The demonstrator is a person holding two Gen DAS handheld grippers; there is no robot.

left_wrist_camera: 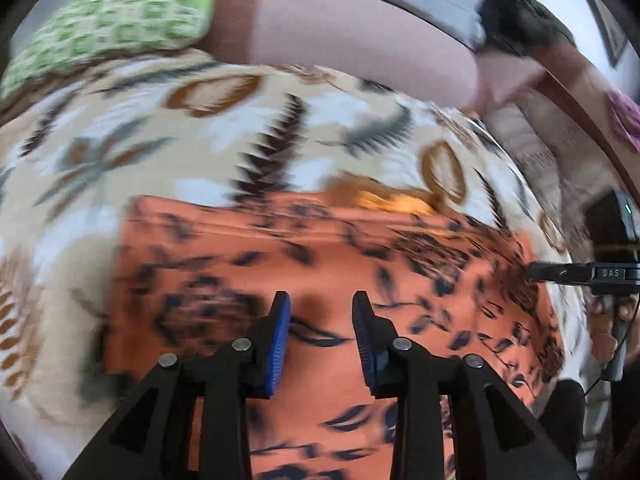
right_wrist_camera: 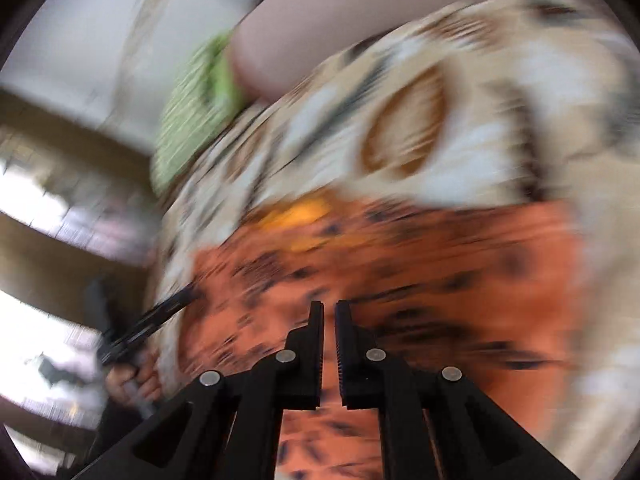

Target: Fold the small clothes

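Two grippers hover over our orange leaf-print garment point(left_wrist_camera: 320, 264) on the bedspread point(left_wrist_camera: 120, 152) — left gripper point(left_wrist_camera: 321, 300) jaws spread, right gripper point(right_wrist_camera: 329, 308) jaws pressed together, empty.

A bed point(left_wrist_camera: 120, 152) carried everything, covered by a cream bedsheet printed with brown ovals, grey fronds and dark fern leaves point(right_wrist_camera: 460, 92). On the sheet lay a flat orange garment patterned with dark leaves point(left_wrist_camera: 328, 272), spread smooth, with a patch of yellow-orange cloth point(left_wrist_camera: 392, 200) showing at its far edge. Farther back, at the head of the bed, a green-and-white checked pillow point(left_wrist_camera: 120, 20) rested on the sheet, touching a pale pink padded headboard point(left_wrist_camera: 352, 36). Both views were blurred.
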